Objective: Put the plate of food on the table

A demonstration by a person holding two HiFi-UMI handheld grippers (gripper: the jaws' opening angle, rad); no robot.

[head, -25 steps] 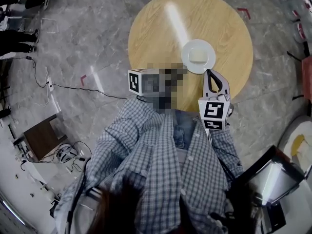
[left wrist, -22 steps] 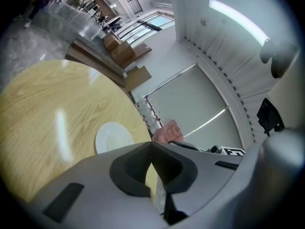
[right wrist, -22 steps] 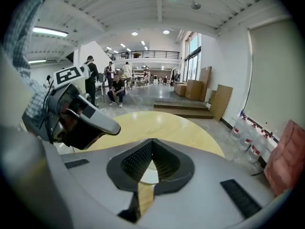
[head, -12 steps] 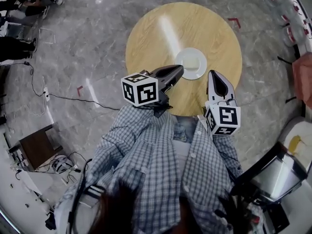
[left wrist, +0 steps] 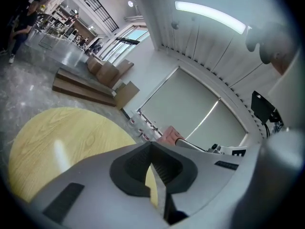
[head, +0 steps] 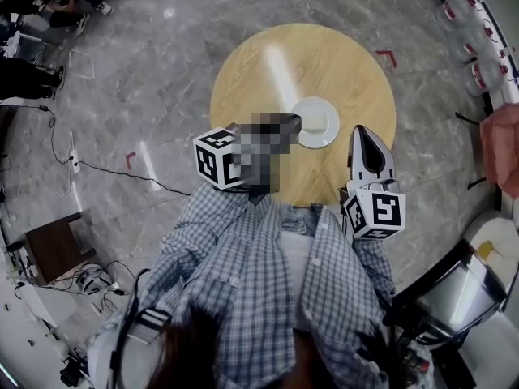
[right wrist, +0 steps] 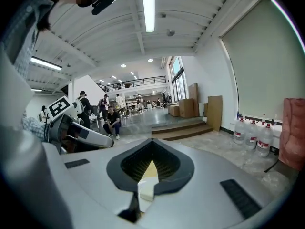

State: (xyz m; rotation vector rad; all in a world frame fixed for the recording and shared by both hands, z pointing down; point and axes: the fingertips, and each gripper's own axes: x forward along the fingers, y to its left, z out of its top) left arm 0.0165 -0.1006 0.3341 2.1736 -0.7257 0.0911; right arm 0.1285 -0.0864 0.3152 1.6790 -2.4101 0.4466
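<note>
On the round wooden table (head: 268,71) the white plate (head: 328,128) sits toward the near edge, with a pale block of food (head: 315,121) at its middle. We hold both grippers above that near edge, one on each side of the plate.

The left gripper (head: 293,121) points across toward the plate. In the head view its tips overlap the plate's left rim, but we cannot tell whether they touch it. In its own view the left gripper (left wrist: 152,148) has its jaws pressed together with nothing between them, and the yellow tabletop lies below.

The right gripper (head: 362,133) is just to the right of the plate and apart from it, pointing away from us. In its own view the right gripper (right wrist: 152,144) also has its jaws pressed together on nothing.

Around the table we see grey marble floor (head: 146,79). A dark cable (head: 105,164) trails across it on the left, and water jugs (head: 478,23) stand at the far right.
</note>
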